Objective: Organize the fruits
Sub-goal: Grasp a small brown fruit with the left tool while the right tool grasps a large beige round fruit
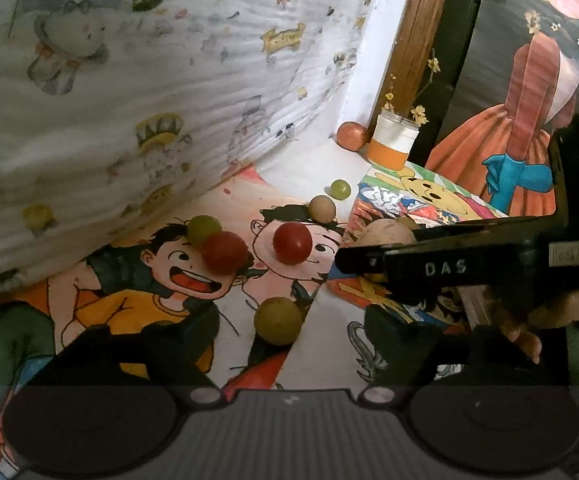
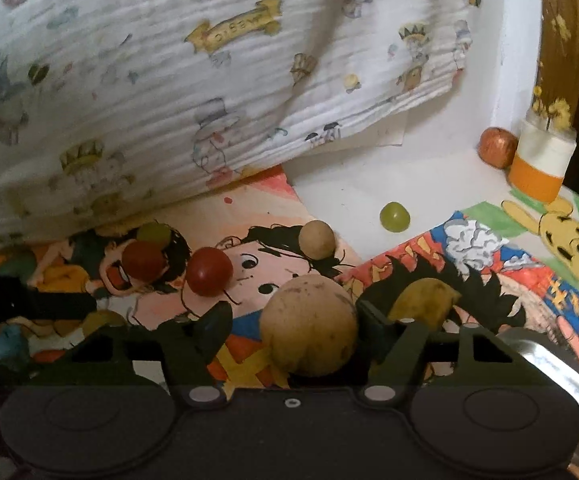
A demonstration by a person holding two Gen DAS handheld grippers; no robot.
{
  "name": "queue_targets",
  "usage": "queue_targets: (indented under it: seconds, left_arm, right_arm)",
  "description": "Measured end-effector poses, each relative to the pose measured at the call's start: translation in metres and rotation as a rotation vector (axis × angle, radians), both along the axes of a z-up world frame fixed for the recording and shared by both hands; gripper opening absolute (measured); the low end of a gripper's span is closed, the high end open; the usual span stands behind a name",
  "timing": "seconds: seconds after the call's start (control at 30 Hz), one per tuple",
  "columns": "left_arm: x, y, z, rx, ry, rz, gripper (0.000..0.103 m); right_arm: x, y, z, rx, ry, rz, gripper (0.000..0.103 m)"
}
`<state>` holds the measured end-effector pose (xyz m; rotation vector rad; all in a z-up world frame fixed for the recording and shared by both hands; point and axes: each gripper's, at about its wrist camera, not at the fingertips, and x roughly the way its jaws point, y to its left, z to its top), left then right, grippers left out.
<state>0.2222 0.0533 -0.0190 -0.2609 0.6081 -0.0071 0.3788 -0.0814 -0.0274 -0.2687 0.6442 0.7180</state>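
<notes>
Between my right gripper's (image 2: 291, 330) matt black plastic fingers I see a large tan fruit (image 2: 308, 324) with a dull, speckled, slightly rough skin; beyond it the red tomatoes (image 2: 209, 271) look smooth and glossy; the green grape (image 2: 395, 217) farther ahead is smooth with a soft sheen; the drawings (image 2: 489, 264) underneath are matt paper, coloured by hand; the printed cloth (image 2: 209, 80) ahead is crinkled, ribbed fabric; to the gripper's right a metal tray rim (image 2: 549, 364) shines bright; the far post (image 1: 417, 40) is varnished wood.

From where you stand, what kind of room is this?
Probably a child's bedroom or play corner at home: a cartoon-print quilt, hand-coloured cartoon drawings under the scattered fruit, and a jar of yellow flowers by the wall.
</notes>
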Motion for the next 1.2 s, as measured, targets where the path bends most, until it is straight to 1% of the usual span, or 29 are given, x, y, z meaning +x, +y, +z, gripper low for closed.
queue_targets:
  seconds: [0.07,0.1,0.17,0.27,0.3,0.5,0.57,0.63,0.77,0.93,1.03,1.13,1.2]
  left_arm:
    - [0.000,0.000,0.000,0.001,-0.001,0.001,0.076]
    - [0.000,0.000,0.000,0.002,-0.001,0.003,0.075]
    - [0.000,-0.001,0.000,0.010,0.001,0.010,0.069]
    - [0.000,-0.001,0.000,0.018,0.002,0.015,0.061]
    - [-0.001,-0.001,0.000,0.019,0.002,0.018,0.061]
    - [-0.001,0.000,0.000,0.031,0.008,0.044,0.047]
    - [0.000,0.000,0.000,0.039,0.015,0.052,0.035]
    - [0.001,-0.002,0.000,0.055,0.023,0.039,0.029]
    - [0.001,-0.004,0.002,0.069,0.031,0.030,0.028]
    - [-0.002,-0.005,0.007,0.063,0.033,0.044,0.028]
    - [-0.007,-0.009,0.015,0.067,0.020,0.049,0.028]
    - [-0.013,-0.014,0.023,0.050,0.005,0.037,0.028]
    - [-0.017,-0.021,0.028,0.058,-0.006,0.030,0.028]
  right_arm:
    - [-0.002,0.000,-0.001,-0.020,-0.025,-0.003,0.059]
    - [-0.002,0.000,-0.002,-0.027,-0.036,-0.007,0.058]
    - [-0.003,0.000,-0.002,-0.032,-0.051,-0.014,0.054]
    - [-0.004,0.000,-0.003,-0.034,-0.062,-0.015,0.054]
    - [-0.005,0.000,-0.003,-0.036,-0.066,-0.015,0.054]
    - [-0.007,0.001,-0.004,-0.038,-0.078,-0.026,0.053]
    - [-0.008,0.000,-0.004,-0.039,-0.077,-0.031,0.053]
    - [-0.010,0.000,-0.003,-0.040,-0.079,-0.032,0.053]
    - [-0.015,-0.005,0.001,-0.019,-0.084,-0.040,0.053]
    - [-0.028,-0.016,0.016,0.017,-0.100,-0.045,0.053]
    - [-0.038,-0.029,0.028,0.050,-0.111,-0.057,0.053]
    - [-0.048,-0.046,0.040,0.071,-0.129,-0.082,0.053]
    - [-0.055,-0.060,0.048,0.080,-0.141,-0.103,0.053]
